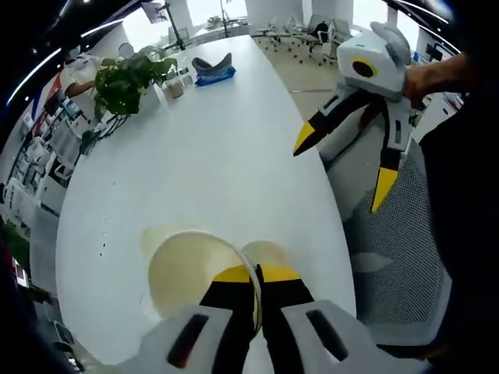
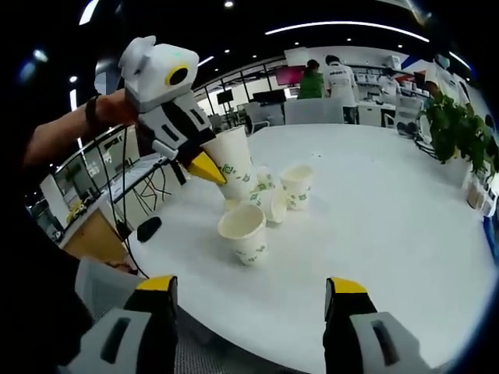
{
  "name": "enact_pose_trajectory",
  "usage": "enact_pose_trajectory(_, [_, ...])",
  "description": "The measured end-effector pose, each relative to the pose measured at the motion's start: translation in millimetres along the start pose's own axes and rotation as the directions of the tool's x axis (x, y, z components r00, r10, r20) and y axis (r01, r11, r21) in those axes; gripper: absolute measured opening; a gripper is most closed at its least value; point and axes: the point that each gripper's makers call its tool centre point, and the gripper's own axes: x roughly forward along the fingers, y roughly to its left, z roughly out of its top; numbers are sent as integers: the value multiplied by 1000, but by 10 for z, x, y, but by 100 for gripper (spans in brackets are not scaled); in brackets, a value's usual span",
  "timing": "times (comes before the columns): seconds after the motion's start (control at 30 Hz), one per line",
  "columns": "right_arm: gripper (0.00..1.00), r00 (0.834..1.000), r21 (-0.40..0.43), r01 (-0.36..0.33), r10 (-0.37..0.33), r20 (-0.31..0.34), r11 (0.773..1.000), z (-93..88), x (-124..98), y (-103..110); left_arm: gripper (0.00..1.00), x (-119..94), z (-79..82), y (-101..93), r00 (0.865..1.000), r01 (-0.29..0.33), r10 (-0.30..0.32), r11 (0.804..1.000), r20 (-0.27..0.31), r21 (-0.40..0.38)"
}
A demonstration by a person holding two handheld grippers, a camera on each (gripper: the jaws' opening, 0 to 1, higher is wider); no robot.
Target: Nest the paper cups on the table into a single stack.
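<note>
Paper cup [image 2: 234, 167] pinched at its rim by the left hand-held gripper [image 2: 204, 166], lifted for nesting; right hand-held gripper [image 2: 249, 292] spread wide, empty, facing loose cups [image 2: 245, 232] on the surface [image 2: 390, 226]

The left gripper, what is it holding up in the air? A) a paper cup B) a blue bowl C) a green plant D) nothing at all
A. In the right gripper view the left gripper has its fingers pinched on the rim of a paper cup, lifted above the other cups standing on the white table.
</note>
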Motion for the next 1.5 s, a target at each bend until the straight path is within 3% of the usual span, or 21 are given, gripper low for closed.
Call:
enact_pose_trajectory(0.53, [78, 1000, 9, 5, -5, -13, 1000, -45, -3, 1, 0, 288, -159, -244, 997, 56, -55, 998, -54, 9])
enact_pose_trajectory(1.5, [76, 1000, 6, 9, -9, -29, 1000, -59, 20, -47, 0, 507, -324, -296, 991, 88, -88, 996, -97, 1])
